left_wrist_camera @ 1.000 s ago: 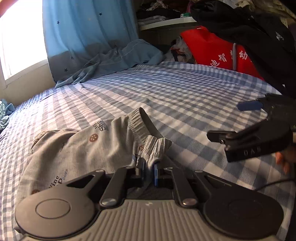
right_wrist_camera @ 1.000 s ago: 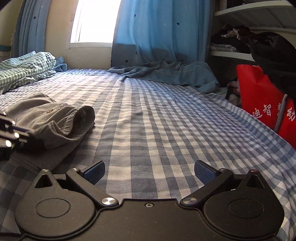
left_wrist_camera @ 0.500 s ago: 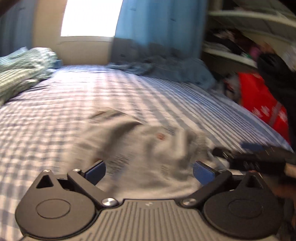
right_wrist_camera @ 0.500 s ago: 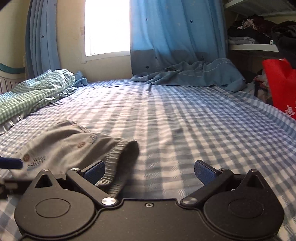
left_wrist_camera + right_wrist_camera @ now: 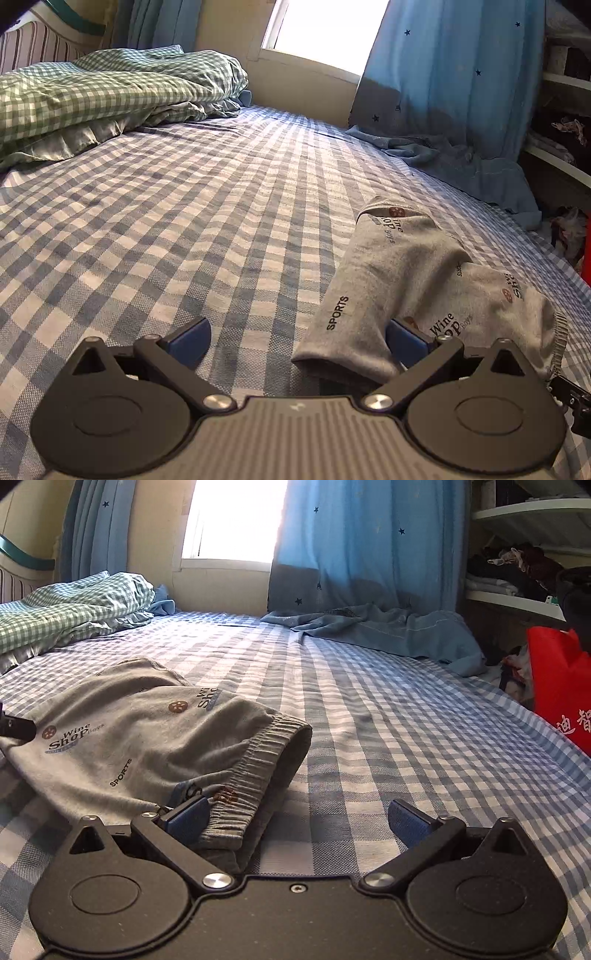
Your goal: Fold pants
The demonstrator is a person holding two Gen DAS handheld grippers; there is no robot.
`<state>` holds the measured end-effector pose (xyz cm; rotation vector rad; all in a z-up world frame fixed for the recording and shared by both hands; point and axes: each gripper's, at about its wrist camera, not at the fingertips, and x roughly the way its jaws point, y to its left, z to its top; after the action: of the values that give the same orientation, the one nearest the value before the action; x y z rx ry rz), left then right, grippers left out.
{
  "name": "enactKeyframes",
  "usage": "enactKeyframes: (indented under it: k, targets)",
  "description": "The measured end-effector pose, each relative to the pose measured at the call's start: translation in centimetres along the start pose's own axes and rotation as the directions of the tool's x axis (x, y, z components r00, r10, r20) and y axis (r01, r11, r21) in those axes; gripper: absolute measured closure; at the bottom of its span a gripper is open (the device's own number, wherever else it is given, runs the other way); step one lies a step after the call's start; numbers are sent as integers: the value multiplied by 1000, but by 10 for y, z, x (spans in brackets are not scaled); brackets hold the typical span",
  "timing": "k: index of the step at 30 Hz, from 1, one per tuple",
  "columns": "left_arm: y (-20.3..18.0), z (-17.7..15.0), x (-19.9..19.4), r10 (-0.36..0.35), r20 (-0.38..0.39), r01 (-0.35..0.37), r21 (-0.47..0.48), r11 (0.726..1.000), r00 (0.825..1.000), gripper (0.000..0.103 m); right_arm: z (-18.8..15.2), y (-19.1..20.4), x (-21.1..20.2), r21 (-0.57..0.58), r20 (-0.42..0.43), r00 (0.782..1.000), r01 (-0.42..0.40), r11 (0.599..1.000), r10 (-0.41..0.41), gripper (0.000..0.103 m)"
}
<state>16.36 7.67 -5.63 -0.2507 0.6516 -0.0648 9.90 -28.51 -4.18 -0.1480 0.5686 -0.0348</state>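
Small grey printed pants (image 5: 406, 273) lie folded on the blue checked bed (image 5: 184, 221). In the left wrist view they lie at the right, and my left gripper (image 5: 297, 338) is open and empty, its right pad by the near fold. In the right wrist view the pants (image 5: 140, 731) lie at the left with the elastic waistband (image 5: 266, 753) facing right. My right gripper (image 5: 297, 821) is open and empty, its left pad at the waistband's near corner. The left gripper's tip (image 5: 14, 727) shows at the far left edge.
A green checked quilt (image 5: 92, 92) is heaped at the bed's far left. A blue garment (image 5: 388, 631) lies under the blue star curtain (image 5: 362, 542). A red bag (image 5: 557, 679) and cluttered shelves (image 5: 517, 572) stand past the right bed edge.
My left gripper has let go of the pants, opened and swung left. The pants now lie flatter on the bed. My right gripper has moved closer to the waistband.
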Motion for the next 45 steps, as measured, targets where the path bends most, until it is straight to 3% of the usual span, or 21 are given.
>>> enactKeyframes:
  k: [7, 18, 33, 38, 41, 43, 45]
  targets:
    - [1, -3, -3, -19, 12, 19, -16, 1000, 1000, 0, 0, -10, 4, 71, -25, 998, -53, 996, 55, 1]
    - [-1, -4, -1, -7, 7, 7, -4, 1000, 1000, 0, -2, 2, 1, -7, 6, 1000, 7, 1000, -7, 1]
    - [0, -3, -1, -11, 7, 11, -4, 1000, 1000, 0, -1, -1, 1, 16, -2, 1000, -11, 1000, 11, 1]
    - [4, 7, -6, -16, 2, 16, -47, 999, 1000, 0, 1, -5, -1, 39, -2, 1000, -29, 999, 29, 1]
    - [10, 28, -19, 1, 59, 6, -115, 993, 998, 0, 10, -17, -17, 109, 80, 996, -54, 993, 45, 1]
    - [7, 50, -20, -22, 100, 32, -100, 994, 995, 0, 21, -23, -25, 144, 161, 987, -38, 989, 14, 1]
    - [-6, 74, -11, -27, 97, 33, -55, 998, 995, 0, 35, -26, -19, 158, 190, 982, -26, 987, -5, 1]
